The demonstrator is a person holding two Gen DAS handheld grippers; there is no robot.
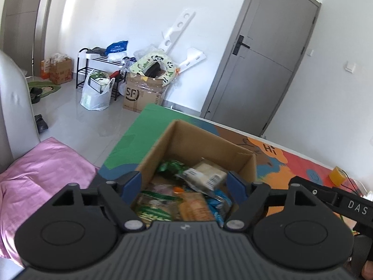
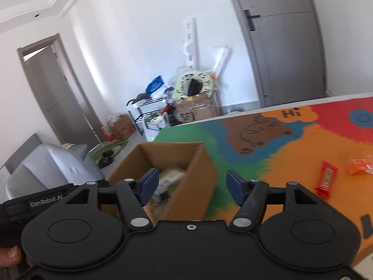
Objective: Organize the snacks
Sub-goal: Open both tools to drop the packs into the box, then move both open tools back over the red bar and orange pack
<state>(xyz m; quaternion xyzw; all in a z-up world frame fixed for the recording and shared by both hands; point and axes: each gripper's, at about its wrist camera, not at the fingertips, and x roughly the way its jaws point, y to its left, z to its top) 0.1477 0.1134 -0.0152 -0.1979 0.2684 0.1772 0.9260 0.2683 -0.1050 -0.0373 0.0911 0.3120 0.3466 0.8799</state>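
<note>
An open cardboard box (image 1: 177,140) stands on a colourful table mat (image 1: 291,161), holding several snack packets: green ones (image 1: 171,166), a pale packet with a barcode (image 1: 205,175), an orange-brown one (image 1: 194,206) and a blue one (image 1: 219,201). My left gripper (image 1: 184,182) hovers over the box's near side, open, nothing pressed between its blue pads. In the right wrist view the same box (image 2: 186,182) sits under my right gripper (image 2: 192,183), also open and holding nothing. A red snack bar (image 2: 326,178) and an orange packet (image 2: 360,164) lie on the mat (image 2: 291,158) to the right.
A small yellow box (image 1: 336,175) sits at the mat's far right. A pink cloth (image 1: 39,175) lies left of the table beside a grey chair (image 2: 53,163). Across the floor stand an SF carton (image 1: 142,93), a white bag (image 1: 96,93), a black rack (image 1: 98,70) and a grey door (image 1: 263,53).
</note>
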